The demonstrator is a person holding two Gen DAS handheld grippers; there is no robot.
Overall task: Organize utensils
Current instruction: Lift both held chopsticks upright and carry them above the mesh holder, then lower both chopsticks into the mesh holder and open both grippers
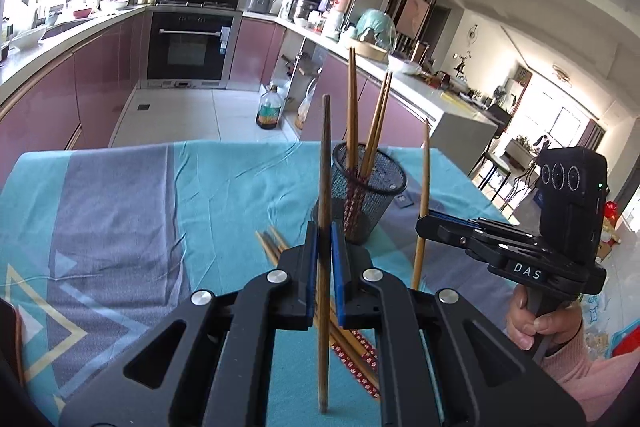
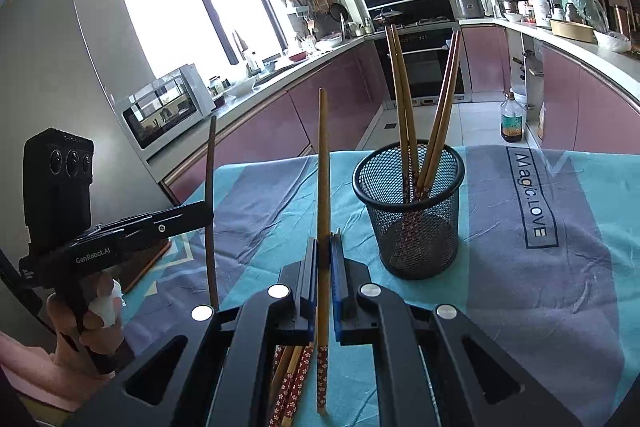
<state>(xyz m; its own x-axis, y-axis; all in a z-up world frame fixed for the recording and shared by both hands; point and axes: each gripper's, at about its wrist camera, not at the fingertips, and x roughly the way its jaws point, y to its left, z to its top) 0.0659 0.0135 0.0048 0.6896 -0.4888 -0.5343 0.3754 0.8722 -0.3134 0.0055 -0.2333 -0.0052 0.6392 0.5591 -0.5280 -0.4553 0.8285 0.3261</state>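
Observation:
My left gripper (image 1: 324, 239) is shut on a dark brown chopstick (image 1: 325, 155), held upright above the table. My right gripper (image 2: 324, 251) is shut on a lighter chopstick (image 2: 323, 167) with a red patterned end, also upright. A black mesh cup (image 1: 368, 187) (image 2: 408, 211) stands just beyond both grippers and holds several chopsticks (image 2: 400, 87). The left wrist view shows the right gripper (image 1: 420, 223) to the right of the cup, its chopstick (image 1: 424, 167) in it. The right wrist view shows the left gripper (image 2: 208, 213) at the left. Loose chopsticks (image 2: 292, 375) (image 1: 356, 347) lie on the cloth below.
The table wears a teal and grey cloth (image 1: 140, 207) (image 2: 560, 287). A brown board (image 2: 144, 263) lies at its left edge. A hand and a pink sleeve (image 1: 560, 339) hold the right gripper. Past the table's far edge an oil bottle (image 1: 272, 107) stands on the kitchen floor.

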